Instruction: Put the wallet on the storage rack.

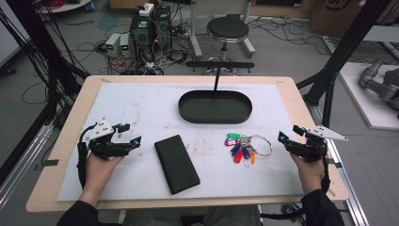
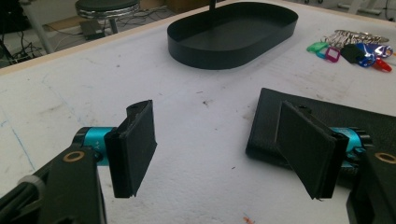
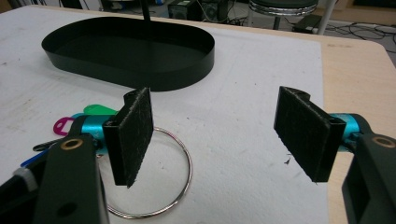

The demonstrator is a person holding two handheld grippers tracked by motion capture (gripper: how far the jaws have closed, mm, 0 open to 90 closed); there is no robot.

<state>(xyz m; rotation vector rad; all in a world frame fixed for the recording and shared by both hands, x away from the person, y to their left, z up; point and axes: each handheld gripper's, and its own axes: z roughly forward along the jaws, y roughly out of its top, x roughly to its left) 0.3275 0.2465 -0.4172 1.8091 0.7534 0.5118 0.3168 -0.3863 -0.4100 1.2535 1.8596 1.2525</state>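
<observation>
Wide-apart tongs [image 1: 131,134] (left) beside black case [image 1: 177,163]

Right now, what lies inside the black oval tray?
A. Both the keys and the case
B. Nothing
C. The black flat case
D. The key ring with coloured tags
B: the tray shows a bare floor, while the keys and the case both lie on the white mat in front of it, apart from its wall.

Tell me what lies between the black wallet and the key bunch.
In the high view, nothing: only bare, scuffed white mat separates the black wallet from the key bunch.
</observation>
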